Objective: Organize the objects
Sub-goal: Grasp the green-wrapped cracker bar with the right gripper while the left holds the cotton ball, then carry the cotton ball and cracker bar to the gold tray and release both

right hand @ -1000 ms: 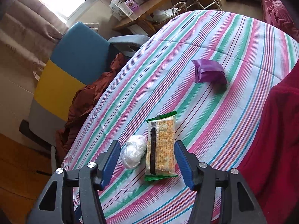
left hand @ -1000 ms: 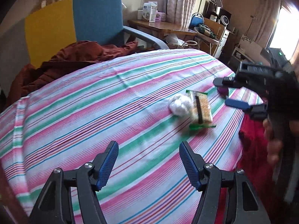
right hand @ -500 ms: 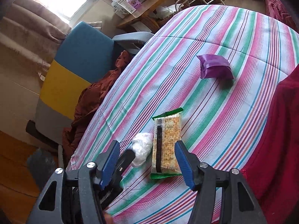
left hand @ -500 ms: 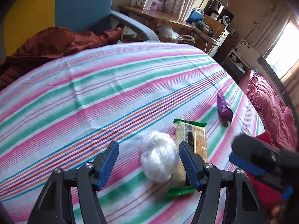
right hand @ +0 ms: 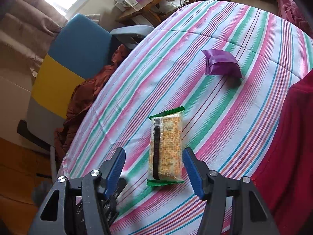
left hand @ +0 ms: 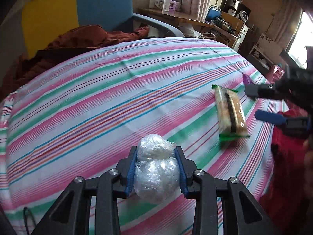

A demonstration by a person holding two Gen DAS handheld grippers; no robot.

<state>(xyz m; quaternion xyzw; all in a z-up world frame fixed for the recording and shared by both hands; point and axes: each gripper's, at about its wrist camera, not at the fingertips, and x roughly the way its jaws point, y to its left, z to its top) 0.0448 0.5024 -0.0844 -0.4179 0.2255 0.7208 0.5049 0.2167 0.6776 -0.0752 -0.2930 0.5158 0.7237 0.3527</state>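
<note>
The left gripper [left hand: 156, 163] is clamping a clear plastic-wrapped bundle [left hand: 155, 173] between its blue pads [left hand: 130, 171], one lobe bulging forward past the fingertips and the other sitting back between the fingers. The bundle is hanging just above the striped sheet [left hand: 97, 101] of the bed.

The right gripper [right hand: 153, 165] is standing wide open, holding nothing, with its blue pads [right hand: 115, 166] on either side of the near end of a cracker pack [right hand: 165, 146]. The pack is lying flat on the sheet [right hand: 225, 101], green crimped ends front and back, a dark strip running down its length; whether the pads are touching it cannot be told. In the left wrist view the same cracker pack [left hand: 229, 113] is lying to the right of the held bundle, well apart from it, with the right gripper [left hand: 262, 103] blurred just beyond it.

A purple pouch [right hand: 222, 63] is resting farther along the sheet, well apart from the crackers. A red blanket [right hand: 293, 146] is covering the bed's right edge. Beyond the bed a blue and yellow chair [right hand: 66, 62] is carrying a rust-brown cloth [left hand: 84, 39], and a wooden desk [left hand: 176, 17] is holding boxes [left hand: 163, 0].
</note>
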